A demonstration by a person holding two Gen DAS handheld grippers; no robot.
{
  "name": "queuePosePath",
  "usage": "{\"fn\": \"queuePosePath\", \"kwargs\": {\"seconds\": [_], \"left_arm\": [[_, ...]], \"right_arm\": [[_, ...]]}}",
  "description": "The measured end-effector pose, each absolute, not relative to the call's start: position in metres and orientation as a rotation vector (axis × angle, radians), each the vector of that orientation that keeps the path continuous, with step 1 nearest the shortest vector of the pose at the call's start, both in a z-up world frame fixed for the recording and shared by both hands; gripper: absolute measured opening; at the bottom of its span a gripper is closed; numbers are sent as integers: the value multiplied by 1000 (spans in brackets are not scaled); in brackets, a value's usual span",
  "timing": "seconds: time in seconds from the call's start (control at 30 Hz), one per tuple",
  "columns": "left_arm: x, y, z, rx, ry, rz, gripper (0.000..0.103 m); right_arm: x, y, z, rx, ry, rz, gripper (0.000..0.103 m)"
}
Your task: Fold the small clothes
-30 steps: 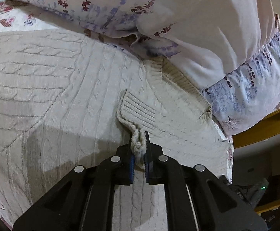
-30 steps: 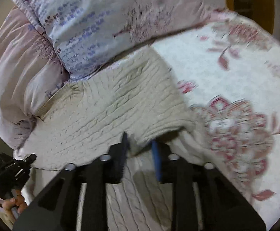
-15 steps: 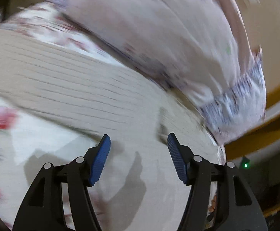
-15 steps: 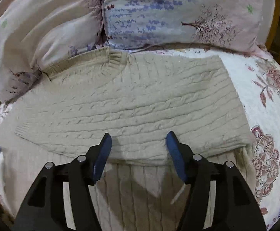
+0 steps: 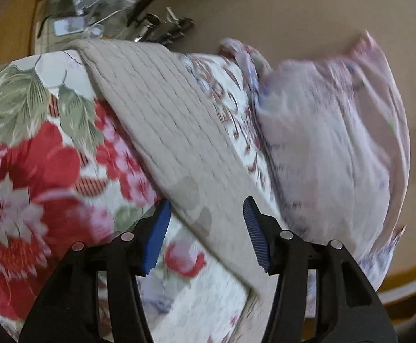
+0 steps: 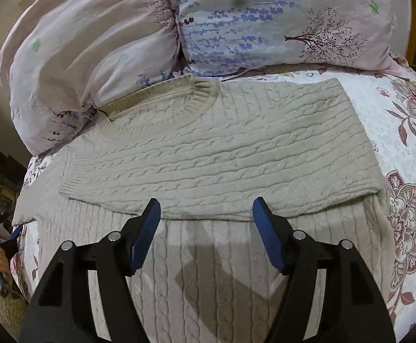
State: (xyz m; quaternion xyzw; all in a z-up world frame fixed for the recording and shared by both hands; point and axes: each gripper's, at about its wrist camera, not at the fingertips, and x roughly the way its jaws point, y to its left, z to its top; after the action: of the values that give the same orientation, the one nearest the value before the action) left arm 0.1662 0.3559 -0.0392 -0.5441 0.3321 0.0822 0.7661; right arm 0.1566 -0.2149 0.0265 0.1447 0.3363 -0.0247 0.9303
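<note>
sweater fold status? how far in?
Done: both sleeves look folded across the sweater chest, one cuff lying at its left edge, the body flat on the bedspread below the pillows. In hand: nothing; the left gripper and right gripper are both open over the knit. Left: folding the lower body up to the collar.
</note>
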Motion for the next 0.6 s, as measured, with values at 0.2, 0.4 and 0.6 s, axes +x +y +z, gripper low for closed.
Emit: {"fn": "queuePosePath", "kwargs": {"seconds": [0.2, 0.4, 0.6], "left_arm": [[161, 387, -49, -1303, 658, 206, 46], [160, 401, -68, -1398, 631, 212, 13], [159, 397, -49, -1338, 582, 235, 6]], "right_arm": [[151, -215, 30, 289, 676, -42, 68], [146, -214, 31, 276, 673, -19, 68], [134, -226, 39, 260, 642, -32, 68]]}}
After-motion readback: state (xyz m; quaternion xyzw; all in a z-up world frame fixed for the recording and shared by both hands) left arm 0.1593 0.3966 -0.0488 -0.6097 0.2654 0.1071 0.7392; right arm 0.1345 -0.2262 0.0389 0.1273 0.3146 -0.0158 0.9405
